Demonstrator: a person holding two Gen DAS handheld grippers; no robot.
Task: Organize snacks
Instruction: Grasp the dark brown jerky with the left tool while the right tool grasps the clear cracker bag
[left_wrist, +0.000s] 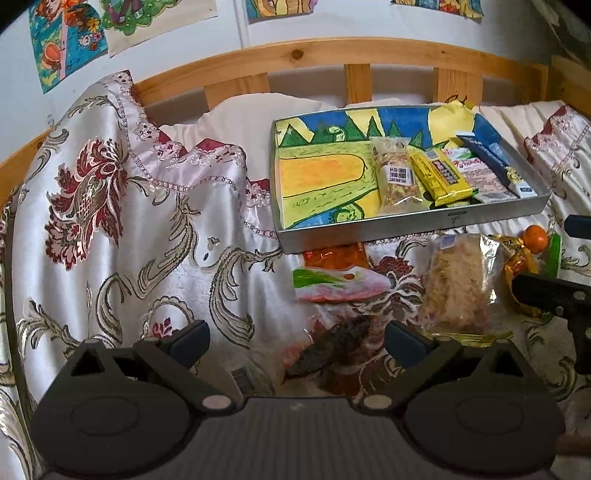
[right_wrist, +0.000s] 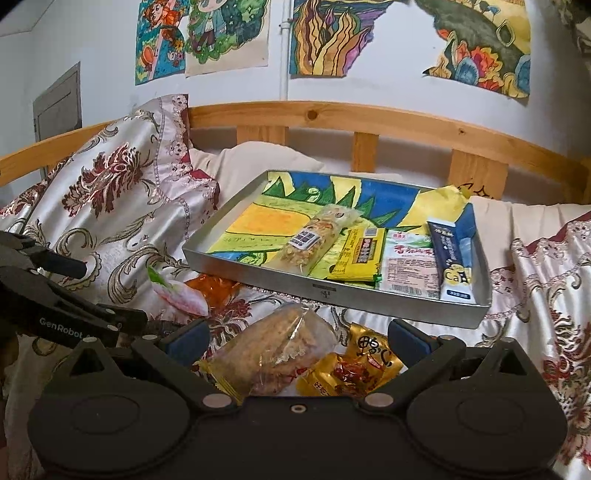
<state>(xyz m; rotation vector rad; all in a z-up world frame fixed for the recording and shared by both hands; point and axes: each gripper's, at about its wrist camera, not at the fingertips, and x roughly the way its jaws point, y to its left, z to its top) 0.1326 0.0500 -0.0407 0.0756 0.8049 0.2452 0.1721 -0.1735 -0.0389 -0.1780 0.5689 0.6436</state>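
On the patterned bedspread (left_wrist: 122, 236) sits a metal tray (right_wrist: 369, 301) lined with a colourful drawing, and everything else lies relative to it. Inside the tray, toward its right end, four packets lie side by side: a clear nut bar (right_wrist: 317, 240), a yellow packet (right_wrist: 360, 256), a pale pink packet (right_wrist: 408, 266) and a dark blue packet (right_wrist: 450, 254). Just in front of the tray lie loose snacks: an orange packet (left_wrist: 332, 256), a pink and green wrapper (left_wrist: 340, 284), a clear bag of crisped cake (right_wrist: 273, 350), gold packets (right_wrist: 354, 365) and a dark dried snack (left_wrist: 332, 349). Left gripper (left_wrist: 297, 341) is spread wide above the dark snack, gripping nothing. Right gripper (right_wrist: 299, 341) is likewise spread, over the cake bag and gold packets
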